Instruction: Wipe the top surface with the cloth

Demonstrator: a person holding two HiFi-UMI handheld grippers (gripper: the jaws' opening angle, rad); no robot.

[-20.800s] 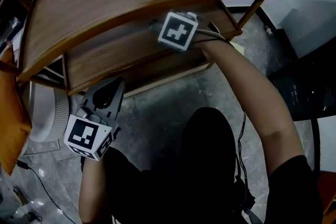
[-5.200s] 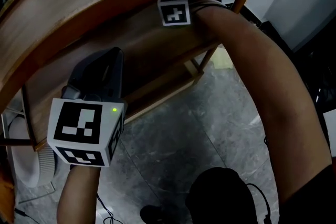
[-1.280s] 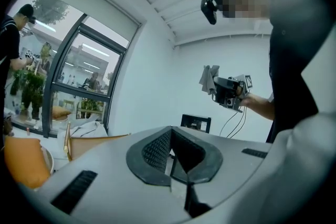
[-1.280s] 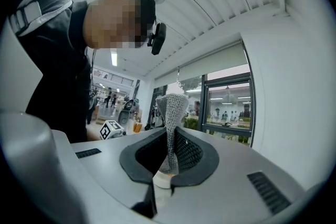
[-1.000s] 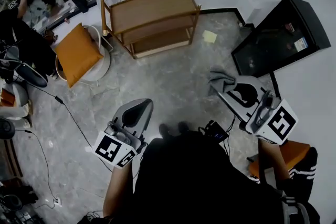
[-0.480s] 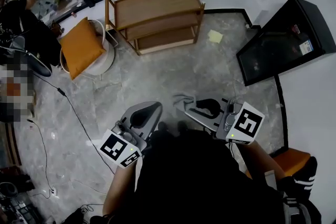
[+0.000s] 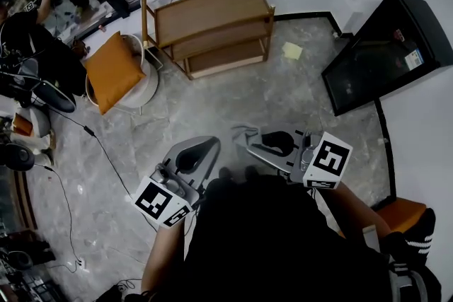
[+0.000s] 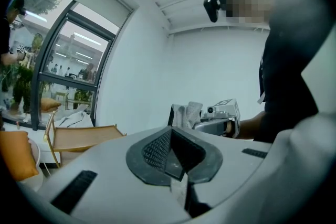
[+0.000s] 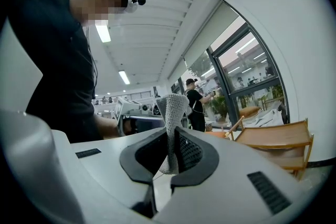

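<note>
Clamped tight in the right tool (image 9: pixel 170 150): a grey knitted cloth (image 9: pixel 172 107), pinched between the two dark pads and sticking up above them in a folded strip. From the head view, the same right tool (image 7: pixel 249 143) held out low in front of the person, with the cloth (image 7: pixel 243 132) as a small pale bunch at its tip, over the floor. Empty, the left tool (image 8: pixel 169 150): pads pressed flat together, no gap between them. In the head view, that left tool (image 7: pixel 200 147) low at the person's left, nose forward, near the right one and about level with it.

Under both, grey stone floor (image 7: pixel 233 99). Well apart from the cloth, across that floor, the wooden shelf (image 7: pixel 212 10), top board uppermost and two lower boards beneath. Just left of the shelf, an orange cushion (image 7: pixel 112 71) leaning on a round white seat (image 7: pixel 147 85). On the floor near the shelf's right foot, a yellow note (image 7: pixel 291 50). Further right, against the white wall, a black cabinet (image 7: pixel 386 46). Along the left, a thin black cable (image 7: pixel 95 141) trailing over the floor.
</note>
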